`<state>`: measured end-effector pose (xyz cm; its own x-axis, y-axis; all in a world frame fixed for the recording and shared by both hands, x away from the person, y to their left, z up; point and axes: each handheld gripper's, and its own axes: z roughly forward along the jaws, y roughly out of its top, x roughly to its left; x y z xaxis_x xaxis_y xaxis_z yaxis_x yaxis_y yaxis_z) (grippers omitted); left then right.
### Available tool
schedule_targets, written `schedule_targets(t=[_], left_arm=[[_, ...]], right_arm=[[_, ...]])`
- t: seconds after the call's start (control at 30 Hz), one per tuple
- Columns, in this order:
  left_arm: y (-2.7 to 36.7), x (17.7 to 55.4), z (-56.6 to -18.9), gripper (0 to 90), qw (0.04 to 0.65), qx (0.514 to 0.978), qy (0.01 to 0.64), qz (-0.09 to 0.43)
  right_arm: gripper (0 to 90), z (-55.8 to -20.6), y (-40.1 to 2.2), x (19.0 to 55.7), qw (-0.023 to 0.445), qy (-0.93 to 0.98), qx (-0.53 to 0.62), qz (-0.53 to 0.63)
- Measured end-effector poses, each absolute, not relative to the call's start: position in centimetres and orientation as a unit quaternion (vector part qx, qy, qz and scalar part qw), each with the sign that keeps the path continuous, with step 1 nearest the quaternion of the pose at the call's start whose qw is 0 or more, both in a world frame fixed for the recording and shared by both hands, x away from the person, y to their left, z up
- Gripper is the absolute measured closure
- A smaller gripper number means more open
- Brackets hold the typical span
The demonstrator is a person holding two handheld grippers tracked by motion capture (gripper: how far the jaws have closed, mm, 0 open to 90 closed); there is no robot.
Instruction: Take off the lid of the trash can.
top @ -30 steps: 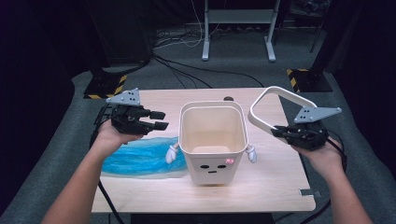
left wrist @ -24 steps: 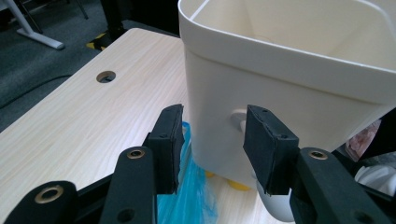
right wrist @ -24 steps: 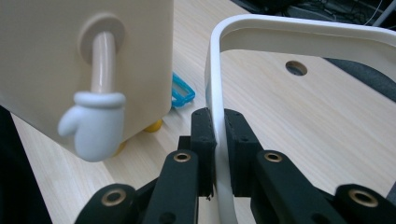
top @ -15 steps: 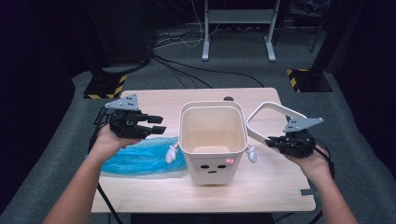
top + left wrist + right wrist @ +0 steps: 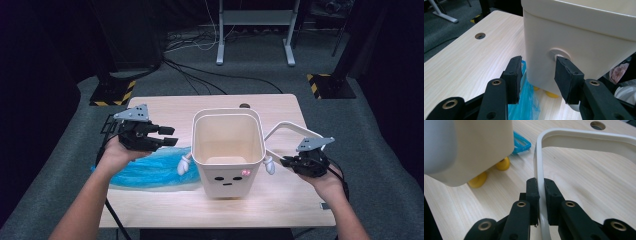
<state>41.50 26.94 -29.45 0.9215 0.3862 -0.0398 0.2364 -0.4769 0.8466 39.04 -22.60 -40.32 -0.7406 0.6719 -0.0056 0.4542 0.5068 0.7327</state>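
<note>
Standing mid-frame on the table (image 5: 150,107): cream bin (image 5: 228,145), its white handle (image 5: 290,127) swung lower right, being pinched by the right gripper (image 5: 286,161). Hovering at left, jaws parted (nothing between), the left gripper (image 5: 170,136), above a blue bag (image 5: 145,172).

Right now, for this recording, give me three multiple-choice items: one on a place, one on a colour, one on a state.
1. Where does the blue bag lie?
A. inside the bin
B. on the table left of the bin
C. on the floor

2. What colour are the bin's feet?
A. yellow
B. red
C. black

3. What is the right hand-held gripper doing?
A. open above the table
B. shut on the bag
C. shut on the handle

Answers:
1 B: the high view shows the bag flat on the table beside the bin.
2 A: the right gripper view shows yellow feet under the bin.
3 C: its pads press both sides of the white handle.
</note>
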Motion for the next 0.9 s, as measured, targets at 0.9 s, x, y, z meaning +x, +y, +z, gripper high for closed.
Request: schedule_targets(t=[0.9], left_arm=[[27.2,41.3,-30.4,56.1,0.479,0.855,0.185,0.074]], right_arm=[[82.8,-46.9,-21.9,39.2,0.128,0.855,0.363,0.349]])
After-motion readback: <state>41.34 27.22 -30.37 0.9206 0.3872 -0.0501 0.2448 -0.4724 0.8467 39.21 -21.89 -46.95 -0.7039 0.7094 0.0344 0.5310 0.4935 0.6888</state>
